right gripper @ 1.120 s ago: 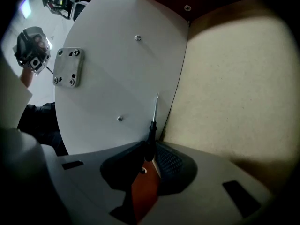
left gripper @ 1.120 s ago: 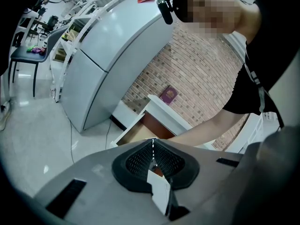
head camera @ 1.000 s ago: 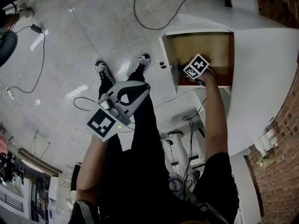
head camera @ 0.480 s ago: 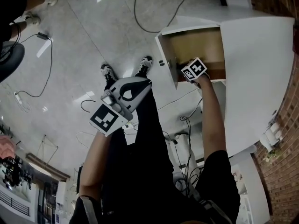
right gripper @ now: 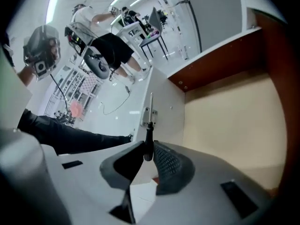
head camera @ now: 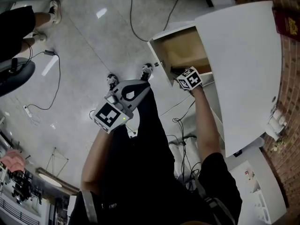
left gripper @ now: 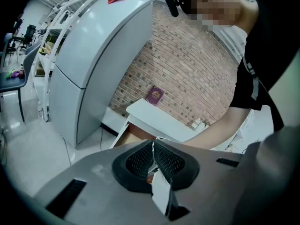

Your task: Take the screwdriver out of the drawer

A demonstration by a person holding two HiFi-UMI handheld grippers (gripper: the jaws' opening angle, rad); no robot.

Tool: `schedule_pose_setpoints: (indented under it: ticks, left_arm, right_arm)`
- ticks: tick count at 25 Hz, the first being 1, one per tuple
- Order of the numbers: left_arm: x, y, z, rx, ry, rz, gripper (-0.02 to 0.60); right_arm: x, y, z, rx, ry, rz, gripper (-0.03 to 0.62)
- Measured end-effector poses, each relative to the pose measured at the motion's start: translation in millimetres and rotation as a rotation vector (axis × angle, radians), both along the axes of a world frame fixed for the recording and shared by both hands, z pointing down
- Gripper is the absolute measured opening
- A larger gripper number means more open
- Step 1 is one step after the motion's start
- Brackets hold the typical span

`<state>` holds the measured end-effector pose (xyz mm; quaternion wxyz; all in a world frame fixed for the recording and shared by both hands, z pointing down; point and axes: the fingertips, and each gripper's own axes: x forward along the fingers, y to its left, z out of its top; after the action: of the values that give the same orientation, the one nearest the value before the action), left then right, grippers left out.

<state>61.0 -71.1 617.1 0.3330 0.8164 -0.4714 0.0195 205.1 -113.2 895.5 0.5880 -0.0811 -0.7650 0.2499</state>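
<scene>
The wooden drawer [head camera: 183, 48] stands pulled out of the white desk [head camera: 243, 64]. My right gripper [head camera: 176, 71] is at the drawer's front edge, above its inside. In the right gripper view the right gripper [right gripper: 149, 148] is shut on the black handle of the screwdriver [right gripper: 148, 142], whose thin metal shaft sticks out past the jaws over the drawer's white front panel [right gripper: 166, 102]. The drawer floor [right gripper: 229, 121] beneath looks bare. My left gripper [head camera: 146, 86] hangs over the person's legs, away from the drawer. Its pads [left gripper: 165, 159] meet with nothing between them.
Cables [head camera: 154, 18] trail over the shiny floor, and more hang under the desk [head camera: 180, 121]. Another person's legs [head camera: 28, 20] are at the upper left. A dark red booklet [head camera: 287, 18] lies on the desk by the brick wall [left gripper: 187, 74]. A tall white cabinet [left gripper: 93, 55] stands left of the desk.
My right gripper has lifted from deep in the drawer up to its front edge, holding the screwdriver. The left gripper has risen a little. The head view has swung.
</scene>
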Motion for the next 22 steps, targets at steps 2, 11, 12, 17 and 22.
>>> schedule_pose_setpoints:
  ticks: [2,11,12,17,22]
  left_arm:
    - [1,3,-6,-0.001,-0.003,0.017,0.02]
    - [1,25,-54,0.046,-0.015,0.119,0.02]
    - [-2,27,-59,0.051,-0.016,0.13,0.02]
    - [-14,44,-78,0.069,-0.026,0.192,0.02]
    - [-14,68,-94,0.075,-0.027,0.266,0.02]
  right_arm:
    - [-7,5,-23,0.01,-0.043,0.064,0.12]
    - [-30,36,-136,0.085,-0.253,0.203,0.12]
    - [-32,37,-147,0.101,-0.27,0.224,0.12]
    - [-36,46,-199,0.199,-0.335,0.337,0.12]
    - [-38,68,-242,0.274,-0.379,0.439,0.12]
